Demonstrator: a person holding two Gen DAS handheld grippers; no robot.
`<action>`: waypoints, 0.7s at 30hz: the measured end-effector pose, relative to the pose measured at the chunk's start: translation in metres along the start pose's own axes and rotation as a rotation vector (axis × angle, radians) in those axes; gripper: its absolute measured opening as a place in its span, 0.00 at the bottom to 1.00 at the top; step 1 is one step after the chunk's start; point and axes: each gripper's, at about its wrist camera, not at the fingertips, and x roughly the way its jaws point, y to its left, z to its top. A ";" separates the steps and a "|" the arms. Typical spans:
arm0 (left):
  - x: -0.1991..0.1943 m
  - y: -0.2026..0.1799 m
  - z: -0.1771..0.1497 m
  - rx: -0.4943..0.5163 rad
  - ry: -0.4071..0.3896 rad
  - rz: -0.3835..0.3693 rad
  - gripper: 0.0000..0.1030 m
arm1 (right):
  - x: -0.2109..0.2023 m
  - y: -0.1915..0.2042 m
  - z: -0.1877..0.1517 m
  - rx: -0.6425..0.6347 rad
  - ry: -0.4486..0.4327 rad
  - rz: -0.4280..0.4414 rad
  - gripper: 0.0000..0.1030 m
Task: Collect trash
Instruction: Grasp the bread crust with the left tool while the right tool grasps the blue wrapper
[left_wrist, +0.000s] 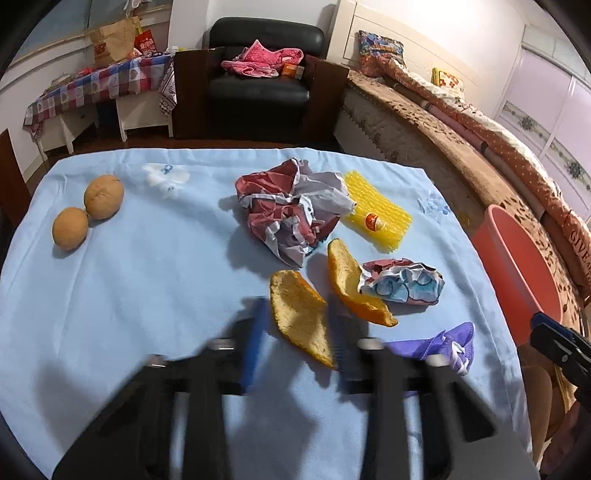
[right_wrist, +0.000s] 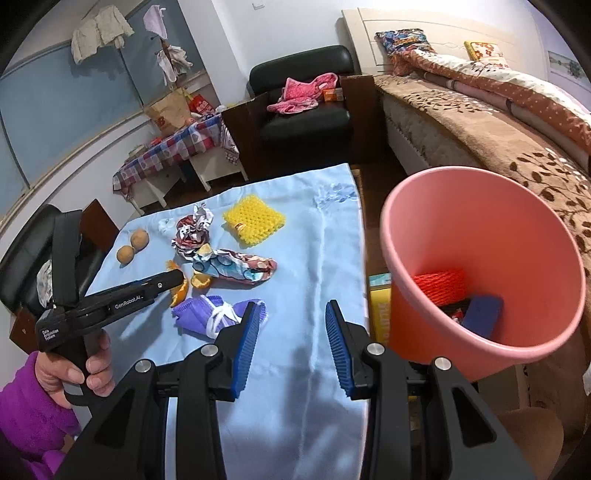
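Left tool (left_wrist: 295, 332) spread wide around an orange peel (left_wrist: 299, 314) on the worktop (left_wrist: 147, 295), nothing clamped; right tool (right_wrist: 291, 332) open, empty, beside pink bin (right_wrist: 480, 350).

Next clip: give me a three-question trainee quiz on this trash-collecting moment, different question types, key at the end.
1. True or false: the pink plastic bucket already holds some items.
2. Multiple choice: the open left tongs straddle which item? A) the crumpled red-and-white paper B) the nearer curled orange peel piece C) the yellow plastic mesh pad
3. Fill in: the open right tongs hold ____, with the purple knitted cloth just beyond their left finger.

Key: 1 true, a red mesh piece and a blue block lie inside. 2 B. 3 nothing.
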 end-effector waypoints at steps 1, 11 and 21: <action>0.000 0.002 -0.001 -0.008 0.000 -0.002 0.09 | 0.003 0.002 0.001 0.000 0.004 0.008 0.36; -0.024 0.015 0.004 -0.066 -0.056 -0.066 0.02 | 0.031 0.034 0.027 -0.085 0.017 0.077 0.36; -0.035 0.020 0.000 -0.074 -0.074 -0.088 0.02 | 0.080 0.063 0.039 -0.237 0.081 0.075 0.43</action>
